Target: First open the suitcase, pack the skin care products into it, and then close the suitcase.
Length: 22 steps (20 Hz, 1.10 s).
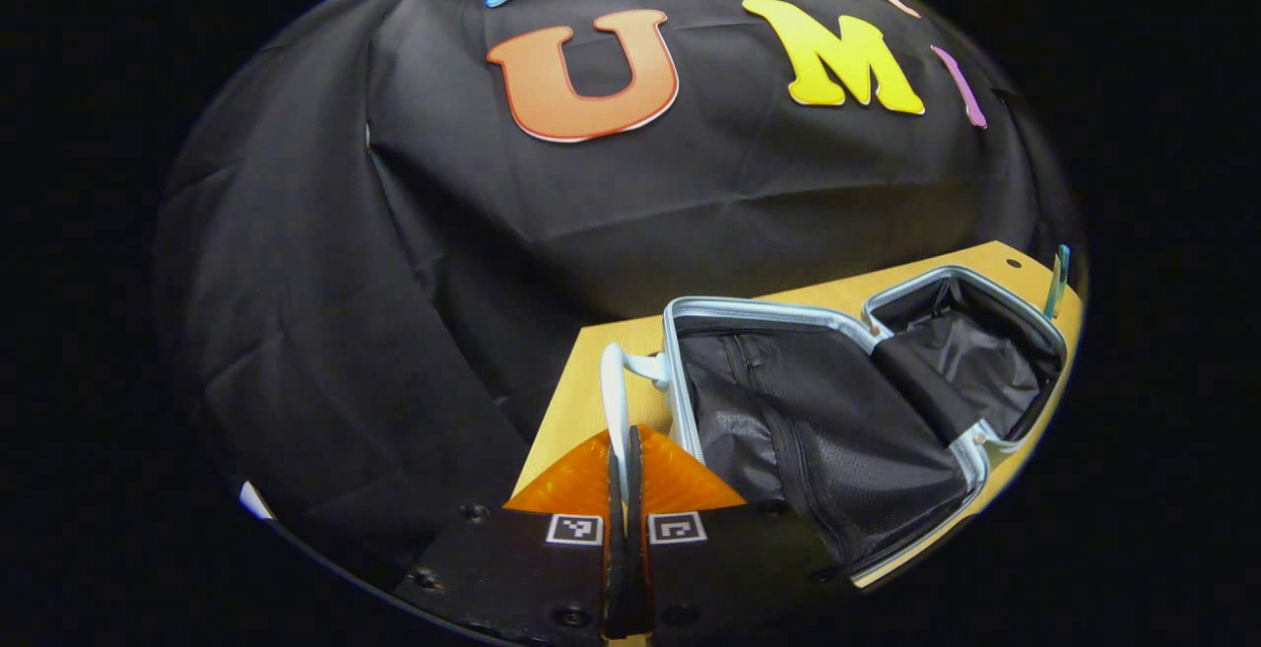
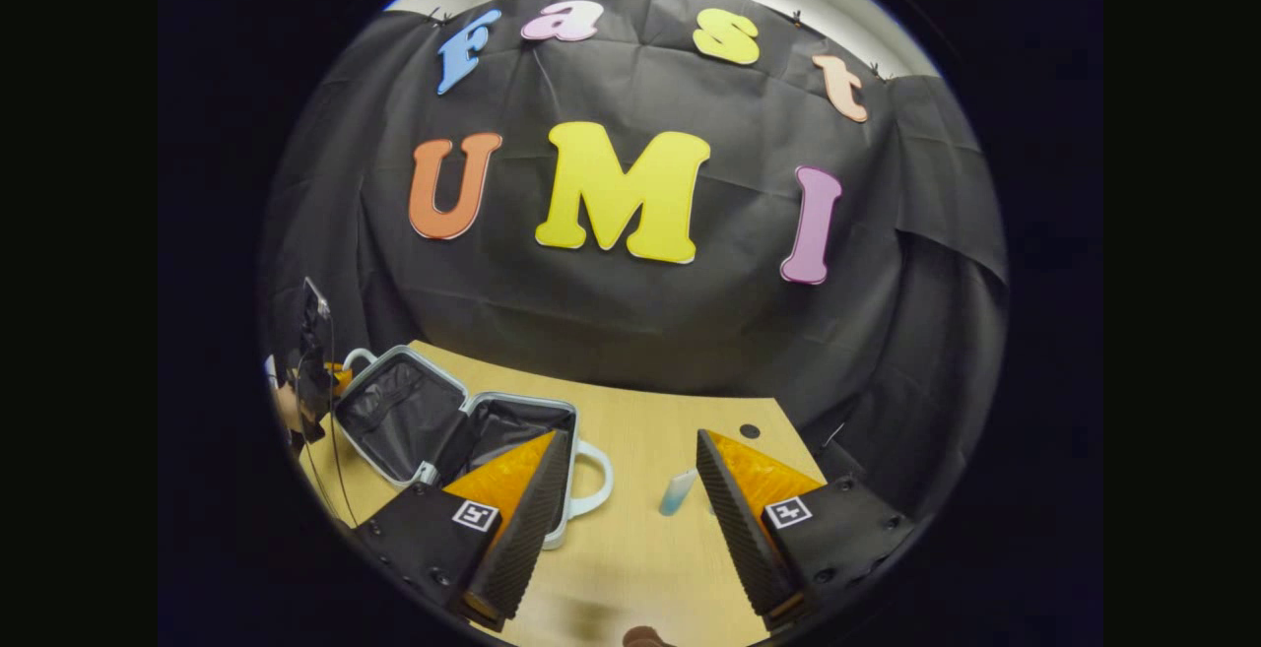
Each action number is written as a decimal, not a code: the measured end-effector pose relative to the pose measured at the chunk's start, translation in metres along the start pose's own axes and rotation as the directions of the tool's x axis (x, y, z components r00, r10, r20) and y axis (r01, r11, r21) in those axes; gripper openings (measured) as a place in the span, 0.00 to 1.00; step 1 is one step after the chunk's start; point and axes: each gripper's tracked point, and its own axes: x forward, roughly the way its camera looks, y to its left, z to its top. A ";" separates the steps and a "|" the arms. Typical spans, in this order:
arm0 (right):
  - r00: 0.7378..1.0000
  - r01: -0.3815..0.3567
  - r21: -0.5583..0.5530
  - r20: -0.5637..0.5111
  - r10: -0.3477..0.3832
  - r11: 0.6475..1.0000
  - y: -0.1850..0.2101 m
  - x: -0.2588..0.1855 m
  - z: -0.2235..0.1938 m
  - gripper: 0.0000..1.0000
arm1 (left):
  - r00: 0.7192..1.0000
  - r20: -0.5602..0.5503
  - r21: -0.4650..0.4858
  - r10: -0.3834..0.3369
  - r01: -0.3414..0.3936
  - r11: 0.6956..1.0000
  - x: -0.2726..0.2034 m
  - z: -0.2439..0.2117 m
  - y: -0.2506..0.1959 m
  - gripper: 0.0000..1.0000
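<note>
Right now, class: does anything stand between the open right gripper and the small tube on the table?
Nothing visible does. The tube lies on bare table ahead of the right gripper; the suitcase sits open off to one side.

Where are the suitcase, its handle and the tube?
suitcase [image 1: 818, 430], left gripper view, dark lining of the open half.
handle [image 1: 617, 381], left gripper view, curved loop.
tube [image 2: 677, 491], right gripper view, middle of body.

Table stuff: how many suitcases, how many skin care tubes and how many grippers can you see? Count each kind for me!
Suitcases: 1, the open suitcase lying flat on the table.
Skin care tubes: 1, the tube lying on the table beside the suitcase.
Grippers: 2, the left gripper, closed on the suitcase handle, and the right gripper, open.
Total: 4
</note>
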 end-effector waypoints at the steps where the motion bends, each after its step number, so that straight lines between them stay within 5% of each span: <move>1: 1.000 0.004 -0.004 -0.010 -0.004 1.000 0.000 -0.001 -0.002 0.79 | 1.000 -0.016 -0.027 -0.010 0.010 1.000 0.006 -0.008 0.001 0.03; 6: 1.000 0.008 -0.022 0.000 -0.008 1.000 0.000 -0.003 0.002 0.80 | 0.998 -0.063 -0.017 0.005 -0.006 1.000 0.015 -0.040 0.010 0.12; 9: 1.000 0.006 -0.024 0.004 -0.006 1.000 -0.002 -0.003 0.004 0.79 | 0.999 -0.031 -0.048 -0.032 0.030 0.998 0.013 -0.033 0.005 0.41; 10: 1.000 0.007 -0.025 0.006 -0.006 1.000 -0.004 -0.003 0.004 0.79 | 0.999 -0.023 -0.054 -0.032 0.031 0.998 0.011 -0.027 0.004 0.40; 12: 1.000 0.006 -0.025 0.008 -0.006 1.000 -0.010 -0.003 0.002 0.80 | 0.999 -0.019 -0.058 -0.033 0.032 0.998 0.005 -0.021 -0.003 0.55; 13: 1.000 0.007 -0.023 0.006 -0.007 1.000 -0.013 -0.002 0.000 0.79 | 0.999 -0.010 -0.061 -0.033 0.033 0.998 -0.003 -0.014 -0.008 0.75; 14: 1.000 0.008 -0.017 0.006 -0.008 1.000 -0.017 -0.001 0.000 0.79 | 1.000 0.008 -0.070 -0.030 0.030 0.997 -0.011 -0.004 -0.013 0.71; 19: 1.000 -0.004 0.019 -0.007 0.005 1.000 -0.040 0.004 -0.012 0.79 | 0.997 0.071 -0.117 -0.031 0.040 0.992 -0.054 0.032 -0.058 0.95; 22: 1.000 -0.026 0.003 0.007 0.026 1.000 -0.060 0.005 -0.015 0.80 | 0.996 0.083 -0.092 -0.042 0.050 0.994 -0.082 0.044 -0.100 0.96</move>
